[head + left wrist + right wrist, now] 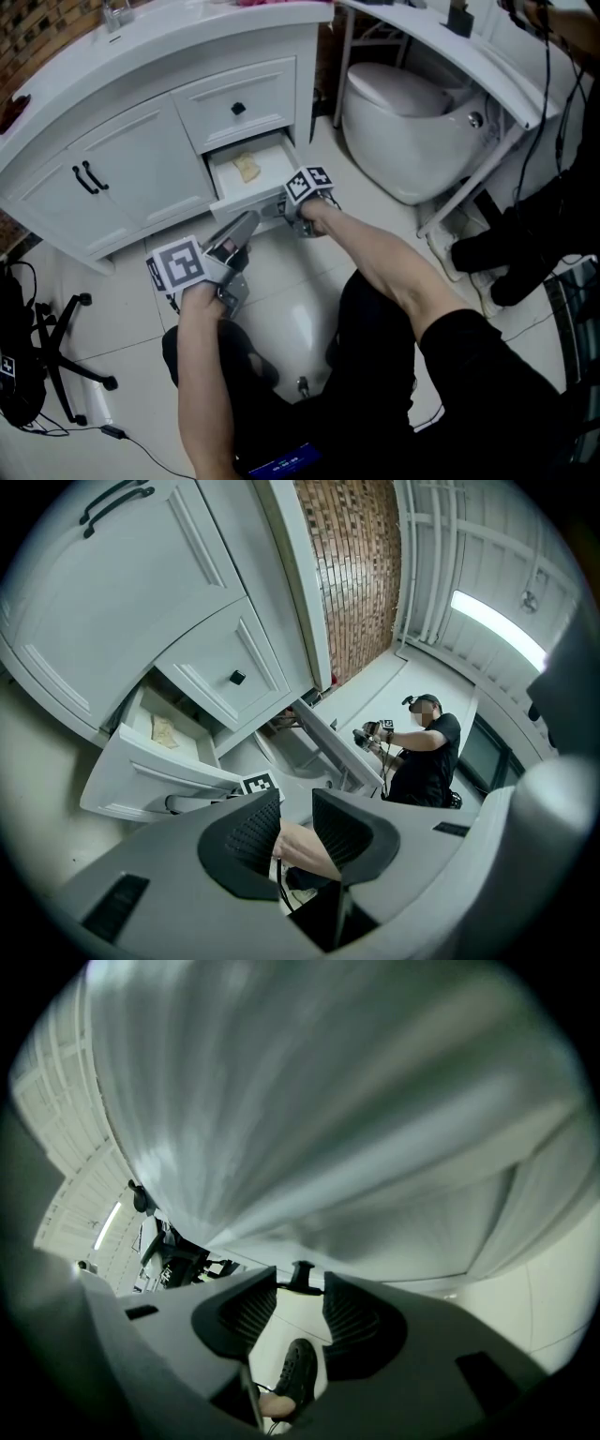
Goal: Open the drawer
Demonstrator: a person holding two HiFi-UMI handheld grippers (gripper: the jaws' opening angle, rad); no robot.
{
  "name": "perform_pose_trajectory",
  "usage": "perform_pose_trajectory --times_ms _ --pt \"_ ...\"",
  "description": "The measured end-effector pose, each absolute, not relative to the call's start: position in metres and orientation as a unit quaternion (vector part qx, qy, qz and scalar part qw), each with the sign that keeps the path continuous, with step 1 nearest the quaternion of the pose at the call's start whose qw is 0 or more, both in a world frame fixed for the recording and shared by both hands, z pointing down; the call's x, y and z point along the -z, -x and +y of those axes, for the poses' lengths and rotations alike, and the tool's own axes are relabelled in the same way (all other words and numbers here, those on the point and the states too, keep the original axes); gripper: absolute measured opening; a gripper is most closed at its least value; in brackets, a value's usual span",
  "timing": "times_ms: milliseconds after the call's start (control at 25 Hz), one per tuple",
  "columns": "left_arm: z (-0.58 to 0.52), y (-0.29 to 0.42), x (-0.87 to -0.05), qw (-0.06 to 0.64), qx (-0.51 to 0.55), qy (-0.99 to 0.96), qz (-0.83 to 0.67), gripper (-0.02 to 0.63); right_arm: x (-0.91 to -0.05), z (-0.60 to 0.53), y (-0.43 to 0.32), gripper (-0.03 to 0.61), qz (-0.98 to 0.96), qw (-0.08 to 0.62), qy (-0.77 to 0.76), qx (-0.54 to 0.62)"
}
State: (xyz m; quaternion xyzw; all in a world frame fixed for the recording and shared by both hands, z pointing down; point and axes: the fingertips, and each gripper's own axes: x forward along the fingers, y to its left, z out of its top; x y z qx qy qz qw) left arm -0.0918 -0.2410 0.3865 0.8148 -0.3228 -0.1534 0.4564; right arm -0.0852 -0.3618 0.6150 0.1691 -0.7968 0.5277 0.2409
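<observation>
The lower drawer point(225, 174) of the white vanity stands partly pulled out, with a yellowish scrap point(247, 167) lying inside. My right gripper point(284, 208) is at the drawer's front panel. In the right gripper view that panel point(309, 1110) fills the picture, and the small black knob point(302, 1275) sits between the tips of the narrowly set jaws, so the right gripper point(300, 1284) is shut on it. My left gripper point(246, 225) hovers below and left of the drawer, apart from it. The left gripper point(295, 803) is open and holds nothing. The left gripper view also shows the drawer point(141, 780).
Above the open drawer is a shut drawer with a black knob point(238, 109). Cabinet doors with black handles point(89, 176) are to the left. A toilet point(412, 122) stands at the right. A chair base point(66, 347) sits on the floor at left. Another person point(422, 747) stands further off.
</observation>
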Motion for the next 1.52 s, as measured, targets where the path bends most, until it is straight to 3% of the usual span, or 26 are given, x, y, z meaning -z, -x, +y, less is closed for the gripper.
perform_pose_trajectory --times_ms 960,1120,1520 --pt "-0.205 0.1 -0.375 0.431 0.143 -0.823 -0.341 0.107 -0.612 -0.348 0.077 0.15 -0.79 0.234 -0.197 -0.532" --pt "-0.208 0.096 -0.372 0.429 0.143 -0.827 -0.334 0.107 -0.615 -0.354 0.075 0.179 -0.78 0.22 -0.201 -0.55" --pt "-0.215 0.096 -0.375 0.435 0.151 -0.825 -0.328 0.107 -0.615 -0.354 0.079 0.156 -0.777 0.218 -0.192 -0.558"
